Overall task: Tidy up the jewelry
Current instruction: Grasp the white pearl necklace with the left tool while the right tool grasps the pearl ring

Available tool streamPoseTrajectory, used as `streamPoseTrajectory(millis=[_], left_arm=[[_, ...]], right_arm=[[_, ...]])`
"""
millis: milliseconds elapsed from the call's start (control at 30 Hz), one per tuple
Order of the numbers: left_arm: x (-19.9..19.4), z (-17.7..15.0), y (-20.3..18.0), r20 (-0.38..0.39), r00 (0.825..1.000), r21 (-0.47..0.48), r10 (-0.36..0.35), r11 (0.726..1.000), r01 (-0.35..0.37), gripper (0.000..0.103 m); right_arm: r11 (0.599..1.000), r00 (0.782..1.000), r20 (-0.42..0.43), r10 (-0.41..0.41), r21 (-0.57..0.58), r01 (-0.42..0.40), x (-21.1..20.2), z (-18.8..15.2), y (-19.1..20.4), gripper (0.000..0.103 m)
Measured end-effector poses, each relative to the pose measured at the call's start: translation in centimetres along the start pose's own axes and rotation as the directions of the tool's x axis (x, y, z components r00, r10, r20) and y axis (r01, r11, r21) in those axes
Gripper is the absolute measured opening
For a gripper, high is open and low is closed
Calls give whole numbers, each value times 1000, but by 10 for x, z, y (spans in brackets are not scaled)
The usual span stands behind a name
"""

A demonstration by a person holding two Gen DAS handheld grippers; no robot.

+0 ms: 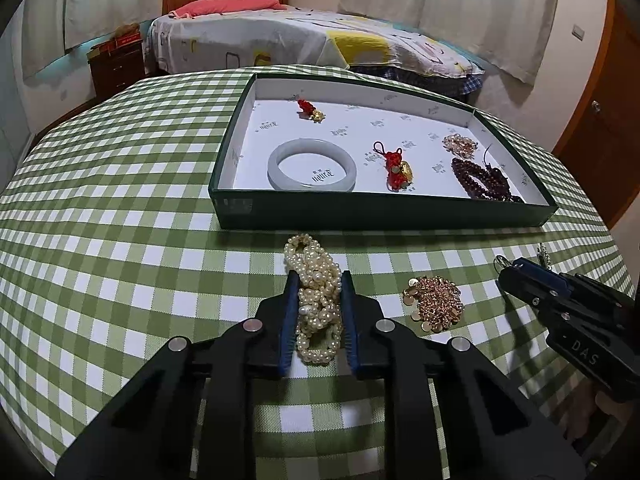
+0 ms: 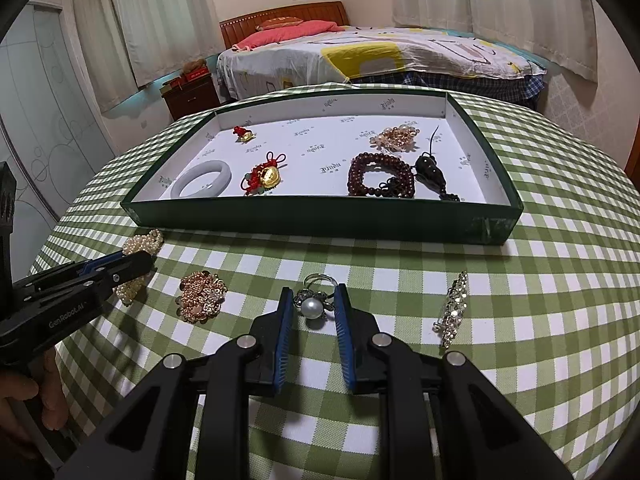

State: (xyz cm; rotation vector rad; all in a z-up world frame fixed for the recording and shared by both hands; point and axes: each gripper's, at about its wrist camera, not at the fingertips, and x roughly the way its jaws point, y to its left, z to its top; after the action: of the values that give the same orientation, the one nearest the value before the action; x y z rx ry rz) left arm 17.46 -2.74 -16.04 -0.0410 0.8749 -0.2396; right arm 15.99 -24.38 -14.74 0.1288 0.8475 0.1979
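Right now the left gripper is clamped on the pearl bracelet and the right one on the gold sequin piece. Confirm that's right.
Not quite. The left gripper is clamped on the pearl bracelet, but the right gripper is shut on the pearl ring. The right wrist view shows the gold sequin piece lying untouched on the tablecloth.

Beyond the far edge of the counter: a bed (image 1: 304, 40) with patterned cover and pink pillow (image 1: 228, 4), a dark wooden nightstand (image 1: 116, 66) beside it, pale curtains (image 2: 520, 4) behind, a wooden door (image 1: 604, 128) at right.
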Motion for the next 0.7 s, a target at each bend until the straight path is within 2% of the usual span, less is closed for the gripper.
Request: streamPoseTrajectory(millis=[267,700], left_arm=[[-7,-5,-4,5,1000,8,-8,1000,8,19],[-35,10,-14,82,996,28,-37,999,35,19]], right_arm=[[1000,1000,14,0,-5,0,-3,-1,4,22],[1000,997,74,3,-19,-1,-25,10,9,22]])
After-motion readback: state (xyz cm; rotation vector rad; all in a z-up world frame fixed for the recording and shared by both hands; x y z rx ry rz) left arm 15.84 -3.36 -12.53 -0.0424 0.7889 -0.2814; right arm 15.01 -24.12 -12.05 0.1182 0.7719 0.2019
